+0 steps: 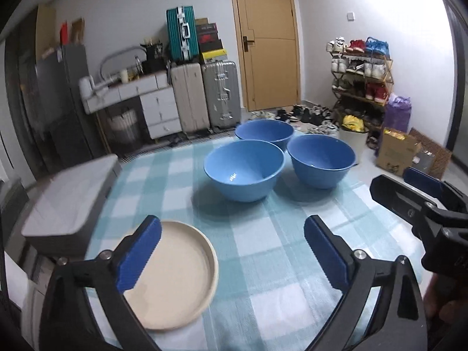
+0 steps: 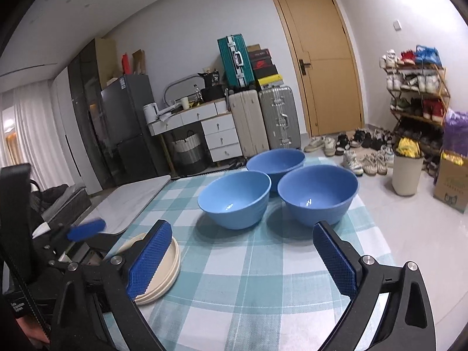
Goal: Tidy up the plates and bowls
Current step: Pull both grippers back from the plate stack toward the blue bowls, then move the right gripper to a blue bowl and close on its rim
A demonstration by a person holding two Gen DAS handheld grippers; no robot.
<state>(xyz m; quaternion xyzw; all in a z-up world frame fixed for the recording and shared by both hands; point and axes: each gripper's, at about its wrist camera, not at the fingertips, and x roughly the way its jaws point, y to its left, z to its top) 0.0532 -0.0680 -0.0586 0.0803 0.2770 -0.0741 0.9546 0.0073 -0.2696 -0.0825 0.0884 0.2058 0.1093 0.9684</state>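
your left gripper and right gripper both hang with jaws spread wide and nothing between them, above the checked tablecloth; three blue bowls cluster toward the cloth's far edge, upright, rims close together, while the cream plates lie stacked at the cloth's near left corner, beside your left gripper

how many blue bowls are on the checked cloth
3. One round blue bowl stands nearest on the left, a second beside it on the right, and a third behind them at the cloth's far edge. None are stacked.
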